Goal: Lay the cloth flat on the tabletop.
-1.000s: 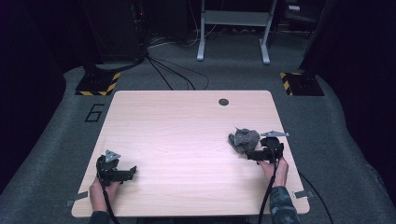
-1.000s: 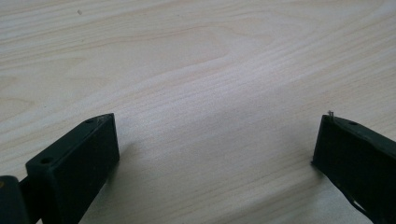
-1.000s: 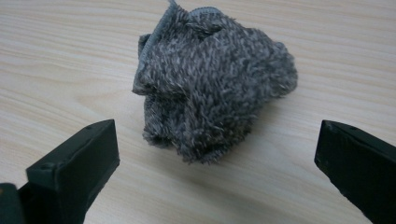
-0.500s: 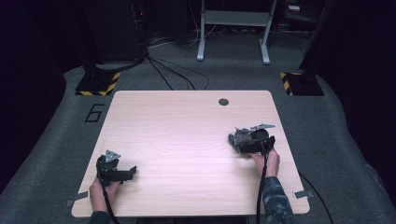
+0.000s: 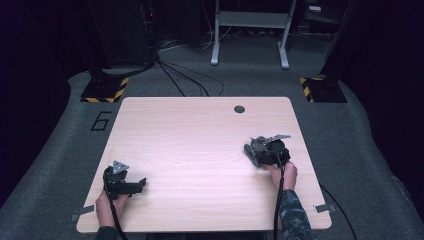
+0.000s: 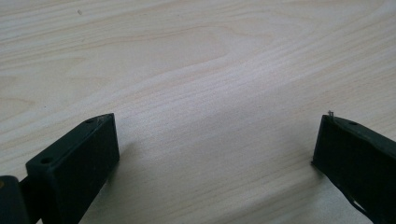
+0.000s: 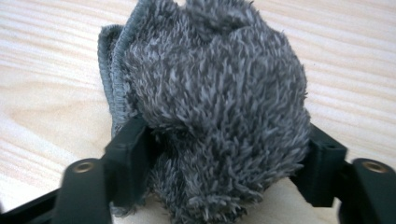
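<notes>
Dark carpet rings the pale worktop (image 5: 200, 150). Right gripper (image 7: 224, 154) jaws are clamped on the bunched grey cloth (image 7: 215, 102), which has travelled with the hand away from the right edge toward the middle, so it is being carried or dragged. Left gripper (image 6: 215, 140), jaws spread and holding nothing, waits near the front-left corner.

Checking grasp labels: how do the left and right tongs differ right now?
The left tongs stand wide open over bare table; the right tongs are closed on a bunched grey cloth. In the high view the left tongs sit near the table's front left, the right tongs further forward at its right. Both have black jaws, each hand-held.
</notes>
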Tool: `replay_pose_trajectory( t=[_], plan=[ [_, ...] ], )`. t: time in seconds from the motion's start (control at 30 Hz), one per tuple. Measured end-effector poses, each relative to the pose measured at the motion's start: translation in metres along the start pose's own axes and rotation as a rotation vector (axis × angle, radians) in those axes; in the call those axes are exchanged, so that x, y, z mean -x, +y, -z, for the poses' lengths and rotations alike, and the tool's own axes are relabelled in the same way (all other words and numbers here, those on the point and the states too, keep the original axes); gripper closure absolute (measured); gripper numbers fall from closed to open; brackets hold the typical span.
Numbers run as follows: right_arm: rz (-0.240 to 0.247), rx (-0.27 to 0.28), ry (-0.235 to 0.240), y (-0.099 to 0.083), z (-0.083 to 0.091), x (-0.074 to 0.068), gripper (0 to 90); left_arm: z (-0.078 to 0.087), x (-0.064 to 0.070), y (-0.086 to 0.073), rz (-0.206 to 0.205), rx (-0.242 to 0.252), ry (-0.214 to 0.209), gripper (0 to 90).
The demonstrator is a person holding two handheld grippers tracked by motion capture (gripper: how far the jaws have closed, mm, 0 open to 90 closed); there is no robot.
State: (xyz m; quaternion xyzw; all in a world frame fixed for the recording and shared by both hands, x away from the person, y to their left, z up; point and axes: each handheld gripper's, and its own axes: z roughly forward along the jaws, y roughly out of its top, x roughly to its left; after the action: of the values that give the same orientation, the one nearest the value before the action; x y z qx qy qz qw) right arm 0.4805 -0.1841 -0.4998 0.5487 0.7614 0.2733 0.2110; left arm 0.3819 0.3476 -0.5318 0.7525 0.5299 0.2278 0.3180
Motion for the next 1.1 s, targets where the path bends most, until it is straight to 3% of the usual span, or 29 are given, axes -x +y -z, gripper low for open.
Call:
replay_pose_trajectory(
  t=[0.27,0.4,0.63,0.73,1.07,1.1],
  plan=[
    [-0.018,0.011,0.036,-0.005,0.002,0.002,50.6,0.0,0.0,0.0,-0.002,0.002,0.001,0.2],
    [-0.002,0.028,0.031,-0.005,0.005,0.001,56.3,0.0,0.0,0.0,-0.001,0.002,0.0,0.2],
    [-0.01,0.072,0.06,-0.002,0.017,-0.005,57.3,0.0,0.0,0.0,-0.001,0.003,0.0,0.2],
    [-0.005,0.12,0.1,0.004,0.027,-0.008,57.2,0.0,0.0,0.0,-0.001,0.003,0.0,0.2],
    [0.017,0.194,0.198,0.023,0.056,-0.029,57.1,0.0,0.0,0.0,-0.002,0.002,0.0,0.2],
    [0.034,0.205,0.211,0.025,0.061,-0.037,57.1,0.0,0.0,0.0,-0.001,0.002,0.0,0.2]
  ],
)
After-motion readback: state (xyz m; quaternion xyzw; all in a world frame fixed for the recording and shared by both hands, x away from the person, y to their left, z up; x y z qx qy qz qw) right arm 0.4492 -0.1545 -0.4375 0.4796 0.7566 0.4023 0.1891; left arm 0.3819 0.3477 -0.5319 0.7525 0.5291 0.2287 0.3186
